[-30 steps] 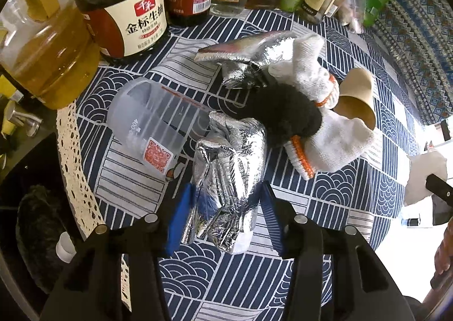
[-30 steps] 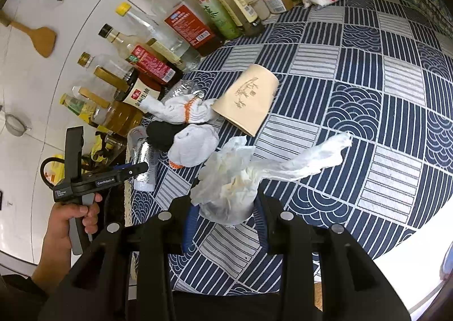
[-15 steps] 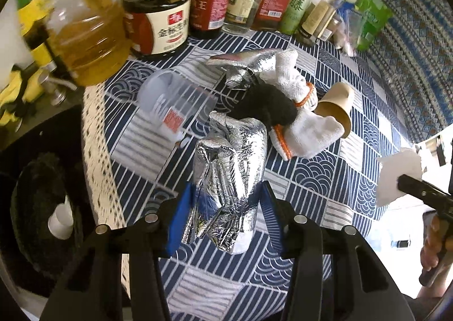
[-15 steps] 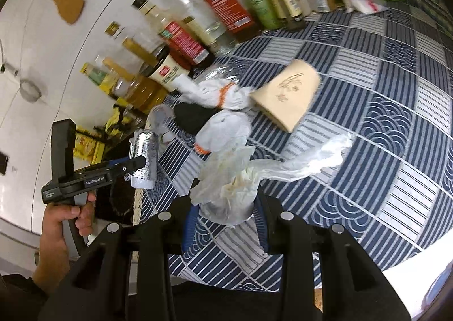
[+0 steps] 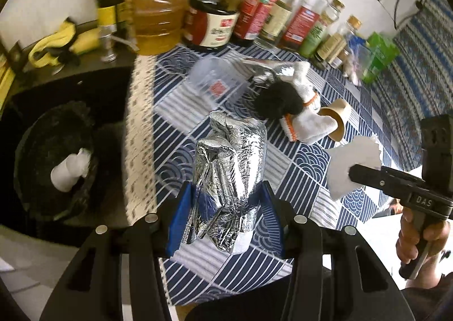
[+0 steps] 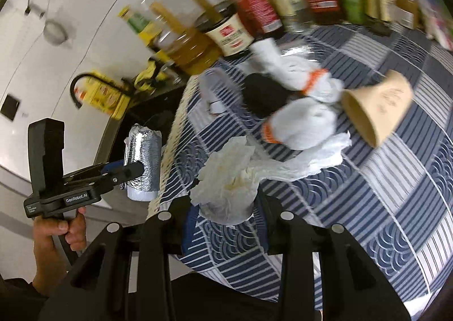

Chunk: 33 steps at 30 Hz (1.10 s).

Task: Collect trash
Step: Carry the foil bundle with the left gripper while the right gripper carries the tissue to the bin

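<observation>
Foil wad (image 5: 230, 176) clamped in left tool (image 5: 226, 216) — tissue (image 6: 226, 185) (crumpled) in right tool (image 6: 225, 224).

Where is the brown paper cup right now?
The brown paper cup lies on its side on the blue patterned tablecloth, at the right of the right wrist view. It is next to the white socks, behind the crumpled tissue.

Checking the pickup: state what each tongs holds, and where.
Left tongs: crumpled silver foil wrapper, clamped across its lower end. Right tongs: crumpled white paper tissue, gripped at its bunched base.
</observation>
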{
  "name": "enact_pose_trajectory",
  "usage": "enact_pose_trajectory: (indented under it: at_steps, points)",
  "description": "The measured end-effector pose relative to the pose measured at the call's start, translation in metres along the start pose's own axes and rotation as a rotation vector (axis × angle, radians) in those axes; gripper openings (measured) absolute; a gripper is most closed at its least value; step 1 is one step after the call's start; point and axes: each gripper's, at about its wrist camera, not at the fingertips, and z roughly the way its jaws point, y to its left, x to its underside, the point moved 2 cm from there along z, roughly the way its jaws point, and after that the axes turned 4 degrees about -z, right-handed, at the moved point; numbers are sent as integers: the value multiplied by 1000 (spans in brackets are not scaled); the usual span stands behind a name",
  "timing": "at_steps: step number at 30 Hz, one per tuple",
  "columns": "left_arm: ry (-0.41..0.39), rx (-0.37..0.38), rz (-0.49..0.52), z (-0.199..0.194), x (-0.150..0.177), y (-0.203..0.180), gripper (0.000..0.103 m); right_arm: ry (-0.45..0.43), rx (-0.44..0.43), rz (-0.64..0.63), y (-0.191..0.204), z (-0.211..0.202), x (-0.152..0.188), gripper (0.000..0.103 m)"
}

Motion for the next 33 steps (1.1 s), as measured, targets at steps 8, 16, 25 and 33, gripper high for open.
enact_pose_trajectory:
  at_steps: [8, 16, 25, 33]
  points:
    - [-36, -26, -117, -20, 19, 49, 47, 75, -45, -95, 47, 39, -13, 36]
    - [-54, -59, -240, -36, 42, 118, 47, 159, -90, -179, 105, 90, -16, 37]
    - [-77, -100, -353, -61, 62, 208, 47, 229, -135, -251, 182, 158, -26, 37]
    - [-93, -116, -393, -84, 59, 277, 47, 255, -152, -280, 243, 212, -43, 37]
